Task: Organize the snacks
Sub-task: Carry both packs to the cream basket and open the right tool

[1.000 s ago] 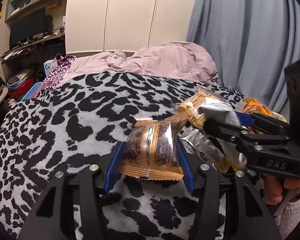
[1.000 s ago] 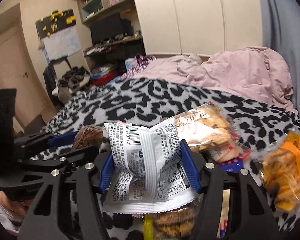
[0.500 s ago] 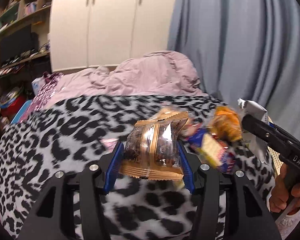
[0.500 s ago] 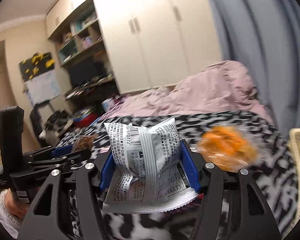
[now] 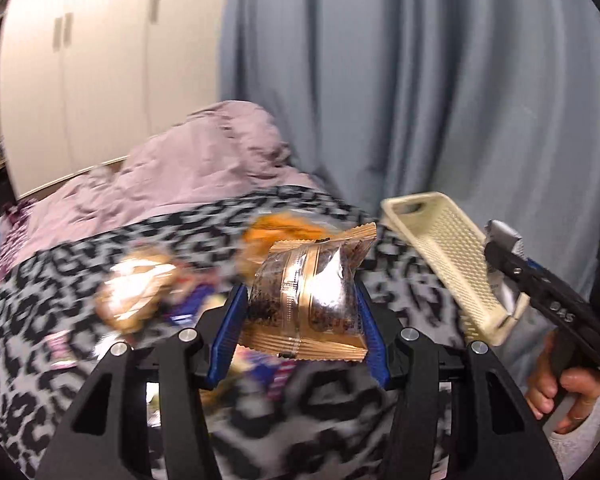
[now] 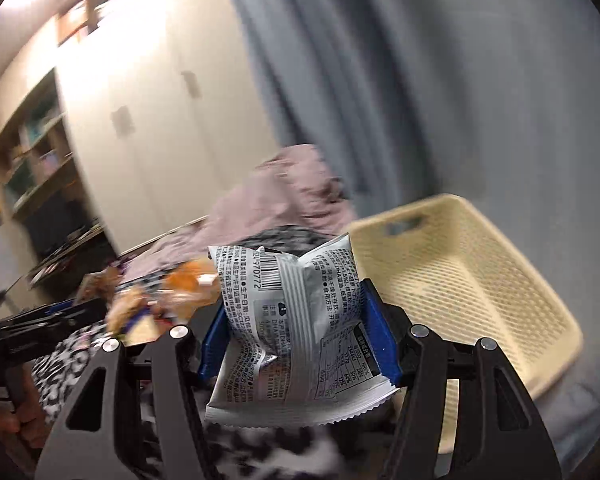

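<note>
- Over the leopard-print blanket (image 5: 60,320), left gripper (image 5: 303,312) is clamped on a gold-and-clear snack packet (image 5: 312,300); blue pads press both sides, packet upright, dark contents showing through the film.
- Right gripper (image 6: 296,328) is clamped on a white printed snack packet (image 6: 296,320), barcode near the top, serrated lower seam hanging below the pads.
- From the left wrist view, the right gripper (image 5: 548,292) shows at the right edge, a hand (image 5: 560,392) wrapped round its handle.
- Loose snacks (image 5: 140,292) lie in a blurred heap on the blanket, left of and behind the gold packet; an orange bag (image 5: 276,232) sits just behind it.
- Cream perforated basket (image 6: 460,280) lies to the right of the white packet, near it, interior open toward the camera, handle slot on the far wall.
- Pink duvet (image 5: 188,172) is bunched at the far side of the bed.
- Grey-blue curtain (image 5: 420,80) hangs close behind the basket; white wardrobe doors (image 5: 100,80) stand to the left.
- Basket mouth appears unobstructed; heavy motion blur on both views.
</note>
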A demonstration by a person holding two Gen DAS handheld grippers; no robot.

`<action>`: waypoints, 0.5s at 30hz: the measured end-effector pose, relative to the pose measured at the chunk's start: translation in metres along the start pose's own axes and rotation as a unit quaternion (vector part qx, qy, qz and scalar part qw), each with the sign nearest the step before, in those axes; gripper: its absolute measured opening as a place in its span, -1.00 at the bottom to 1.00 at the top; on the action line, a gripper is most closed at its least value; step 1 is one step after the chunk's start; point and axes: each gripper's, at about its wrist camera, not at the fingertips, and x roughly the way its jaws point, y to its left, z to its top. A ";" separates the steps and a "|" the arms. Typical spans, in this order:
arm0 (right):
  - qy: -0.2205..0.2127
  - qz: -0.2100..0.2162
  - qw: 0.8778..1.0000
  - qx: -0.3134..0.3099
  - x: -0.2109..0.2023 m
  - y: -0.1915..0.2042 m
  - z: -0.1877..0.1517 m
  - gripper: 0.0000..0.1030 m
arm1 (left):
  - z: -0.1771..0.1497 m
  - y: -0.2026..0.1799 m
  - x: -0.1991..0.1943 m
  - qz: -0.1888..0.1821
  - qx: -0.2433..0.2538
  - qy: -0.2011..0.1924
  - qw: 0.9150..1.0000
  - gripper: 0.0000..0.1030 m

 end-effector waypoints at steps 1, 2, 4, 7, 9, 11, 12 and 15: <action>-0.001 -0.015 1.000 0.009 -0.001 -0.012 -0.002 0.20 | 0.002 -0.011 0.005 -0.010 0.009 0.002 1.000 0.04; -0.001 -0.028 0.999 0.015 -0.002 -0.021 -0.004 0.20 | 0.003 -0.018 0.009 -0.016 0.016 0.002 1.000 0.04; -0.002 -0.059 0.998 0.025 -0.004 -0.039 -0.008 0.20 | 0.007 -0.038 0.017 -0.029 0.031 0.002 0.999 0.04; -0.004 -0.092 0.995 0.036 -0.005 -0.061 -0.013 0.20 | 0.011 -0.059 0.030 -0.045 0.042 0.006 0.998 0.04; -0.004 -0.106 0.994 0.039 -0.006 -0.070 -0.016 0.20 | 0.013 -0.069 0.039 -0.053 0.046 0.011 0.997 0.04; -0.003 -0.124 0.991 0.041 -0.003 -0.076 -0.018 0.20 | 0.014 -0.077 0.043 -0.058 0.050 0.014 0.997 0.04; -0.002 -0.137 0.990 0.043 -0.002 -0.081 -0.020 0.20 | 0.015 -0.082 0.047 -0.060 0.053 0.014 0.997 0.04; -0.002 -0.157 0.986 0.049 0.003 -0.087 -0.024 0.20 | 0.017 -0.093 0.055 -0.067 0.061 0.016 0.996 0.04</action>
